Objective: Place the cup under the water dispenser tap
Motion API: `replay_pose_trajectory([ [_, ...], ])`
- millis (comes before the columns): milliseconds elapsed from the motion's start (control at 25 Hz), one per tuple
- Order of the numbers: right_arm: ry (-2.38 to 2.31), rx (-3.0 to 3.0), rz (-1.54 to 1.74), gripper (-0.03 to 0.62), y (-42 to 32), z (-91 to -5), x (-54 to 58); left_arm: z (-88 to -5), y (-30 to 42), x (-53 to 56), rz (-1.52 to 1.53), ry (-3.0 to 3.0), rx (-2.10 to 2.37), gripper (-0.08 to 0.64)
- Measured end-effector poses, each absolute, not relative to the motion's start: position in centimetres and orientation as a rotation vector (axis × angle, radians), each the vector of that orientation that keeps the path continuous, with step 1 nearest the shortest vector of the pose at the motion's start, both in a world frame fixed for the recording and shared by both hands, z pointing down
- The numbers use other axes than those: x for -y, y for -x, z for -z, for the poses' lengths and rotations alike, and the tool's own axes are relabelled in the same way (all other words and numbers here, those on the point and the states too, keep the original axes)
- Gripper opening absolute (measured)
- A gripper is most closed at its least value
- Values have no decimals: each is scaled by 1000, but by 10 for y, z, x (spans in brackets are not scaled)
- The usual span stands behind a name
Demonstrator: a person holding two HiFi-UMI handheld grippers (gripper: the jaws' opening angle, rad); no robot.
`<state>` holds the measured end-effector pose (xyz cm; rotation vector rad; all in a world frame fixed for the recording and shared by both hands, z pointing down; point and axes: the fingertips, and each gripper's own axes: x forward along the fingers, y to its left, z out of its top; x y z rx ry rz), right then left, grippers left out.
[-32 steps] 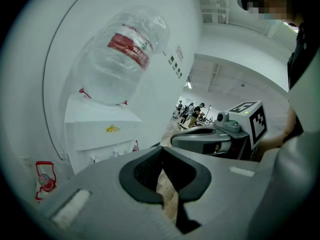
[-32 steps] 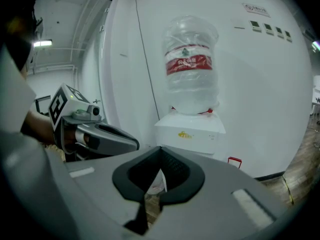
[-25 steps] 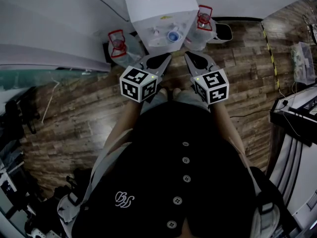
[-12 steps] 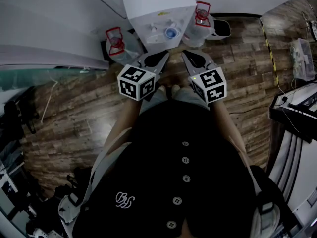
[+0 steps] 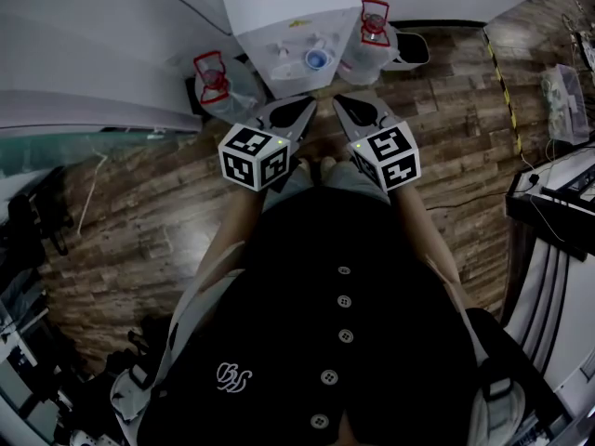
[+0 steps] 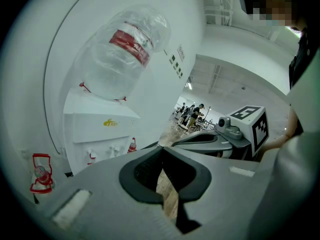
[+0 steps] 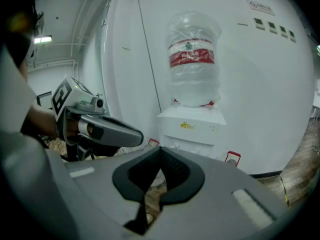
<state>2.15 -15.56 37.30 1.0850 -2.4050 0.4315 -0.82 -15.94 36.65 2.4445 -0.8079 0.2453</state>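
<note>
A white water dispenser (image 5: 288, 17) stands against the wall ahead, with a big clear bottle with a red label (image 7: 192, 59) upside down on top. Its taps (image 6: 90, 155) sit on the front panel, and one blue round part (image 5: 316, 60) shows from above. I cannot make out a cup in any view. My left gripper (image 5: 311, 103) and right gripper (image 5: 337, 100) are held side by side over the wooden floor, pointing at the dispenser from short of it. Both are shut with nothing between the jaws, as the left gripper (image 6: 161, 149) and right gripper (image 7: 161, 150) views show.
Spare water bottles with red handles stand on the floor left (image 5: 212, 77) and right (image 5: 374, 26) of the dispenser. A dark bin (image 5: 414, 49) sits further right. Desks and cables (image 5: 558, 203) line the right edge. People (image 6: 192, 114) stand far down the hall.
The head view has shifted a little. Both grippers stay shut and close to where they were, the right one edging slightly nearer the left.
</note>
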Motion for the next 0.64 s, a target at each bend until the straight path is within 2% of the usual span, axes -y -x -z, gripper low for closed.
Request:
replay_pose_trajectory([
  [640, -1088, 2401, -433, 0, -21, -375, 153, -370, 7, 154, -272, -2439, 795, -2],
])
